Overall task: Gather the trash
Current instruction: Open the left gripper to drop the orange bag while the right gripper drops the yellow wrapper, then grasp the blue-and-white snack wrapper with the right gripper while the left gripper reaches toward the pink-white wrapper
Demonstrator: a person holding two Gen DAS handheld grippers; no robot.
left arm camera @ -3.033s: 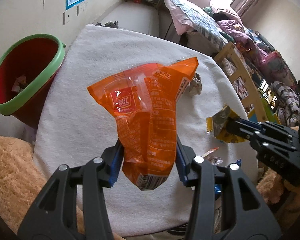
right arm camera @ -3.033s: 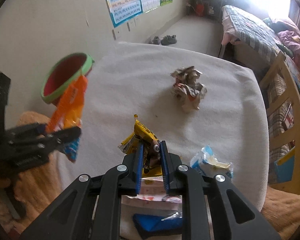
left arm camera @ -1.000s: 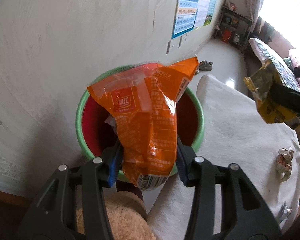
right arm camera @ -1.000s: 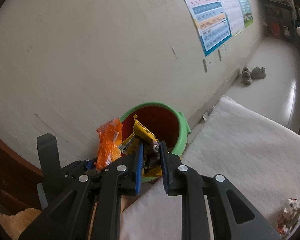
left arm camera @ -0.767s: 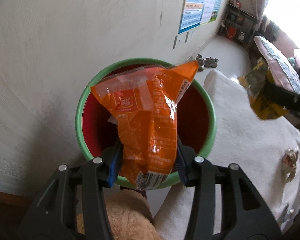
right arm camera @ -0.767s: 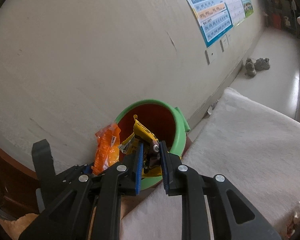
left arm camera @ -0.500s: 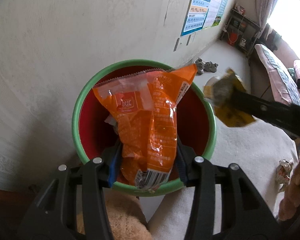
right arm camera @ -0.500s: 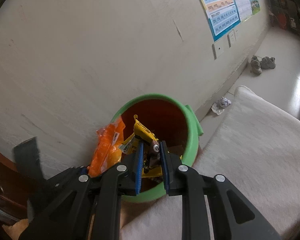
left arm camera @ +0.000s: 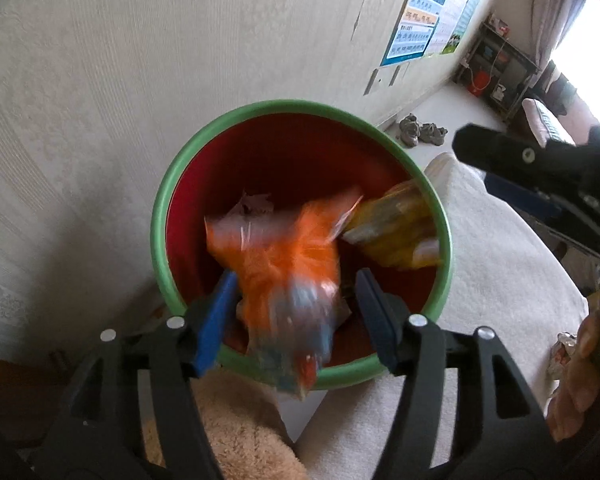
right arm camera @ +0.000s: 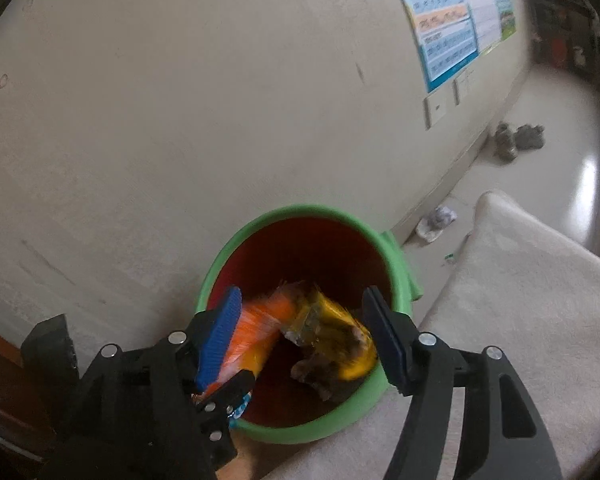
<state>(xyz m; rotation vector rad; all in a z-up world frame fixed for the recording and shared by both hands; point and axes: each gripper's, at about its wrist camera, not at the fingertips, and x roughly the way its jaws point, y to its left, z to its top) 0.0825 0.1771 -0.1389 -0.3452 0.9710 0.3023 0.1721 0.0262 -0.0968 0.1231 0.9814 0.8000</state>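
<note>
A home, a lived-in bedroom or living room. Landmark: the red bin with a green rim (left arm camera: 300, 109), standing against a pale patterned wallpapered wall (left arm camera: 140, 60). Further along that wall hang learning charts (left arm camera: 420, 24), with a wall socket (right arm camera: 440, 108) below them. Beyond the bin, a pair of shoes (left arm camera: 422, 133) on the pale floor. Right of the bin, a white fleece-covered surface (left arm camera: 500, 280). Far behind, a cluttered shelf (left arm camera: 500, 76) beside a curtained window.

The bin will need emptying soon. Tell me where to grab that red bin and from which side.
Grip the red bin by its green rim, coming down from above on the side nearest the white-covered table, with the fingers either side of the wall. It stands upright and open-topped, the rim is a thin lip, and the body looks too wide to span.
</note>
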